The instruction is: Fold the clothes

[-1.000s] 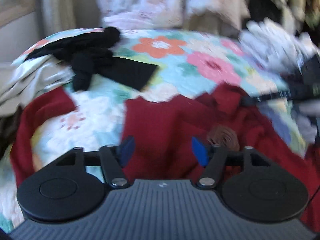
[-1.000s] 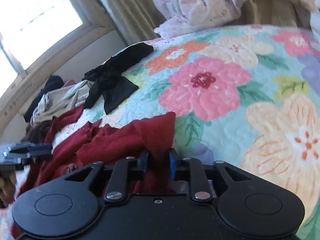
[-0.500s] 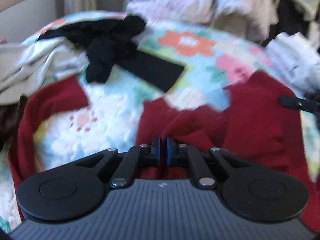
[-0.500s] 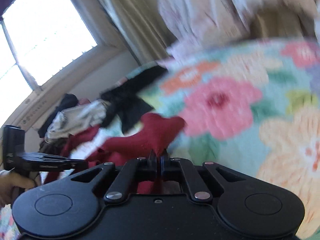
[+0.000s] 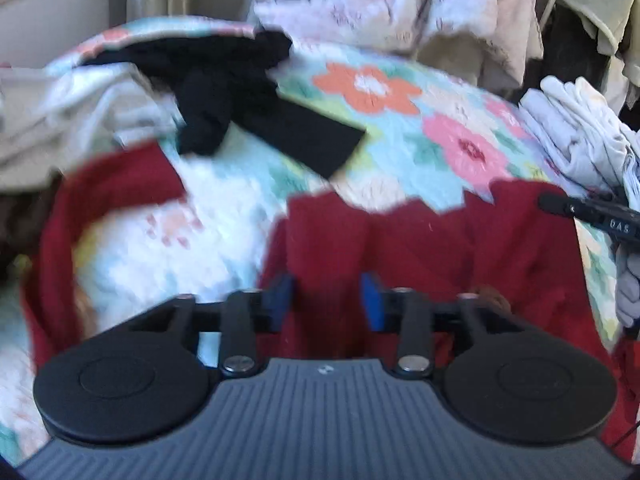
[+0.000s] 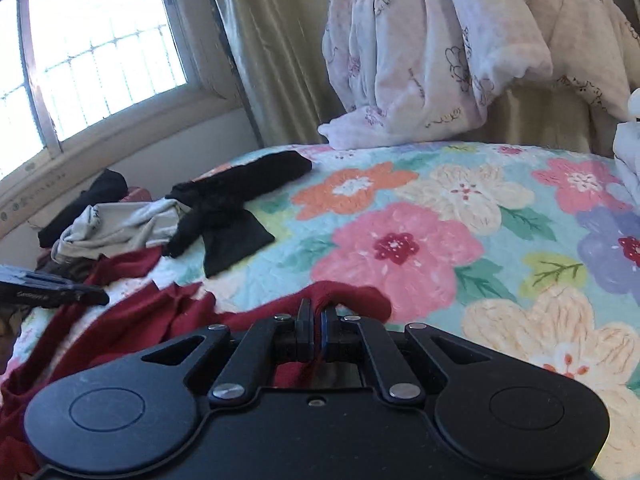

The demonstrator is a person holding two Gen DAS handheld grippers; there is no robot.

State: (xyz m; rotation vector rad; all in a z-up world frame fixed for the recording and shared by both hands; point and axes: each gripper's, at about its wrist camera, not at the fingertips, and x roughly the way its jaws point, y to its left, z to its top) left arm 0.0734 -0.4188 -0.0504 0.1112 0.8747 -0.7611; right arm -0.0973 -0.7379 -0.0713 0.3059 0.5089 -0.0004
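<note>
Your right gripper (image 6: 316, 316) clamps the red garment's (image 6: 160, 312) edge. Your left gripper (image 5: 326, 300) is opening, pads apart, red fabric between them, garment spread just ahead on the floral quilt (image 5: 400, 136).

Window (image 6: 100, 52) daylight glare; left view blurred.

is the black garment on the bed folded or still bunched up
Bunched up, not folded: the black garment lies twisted and knotted in the middle on the floral quilt.
</note>
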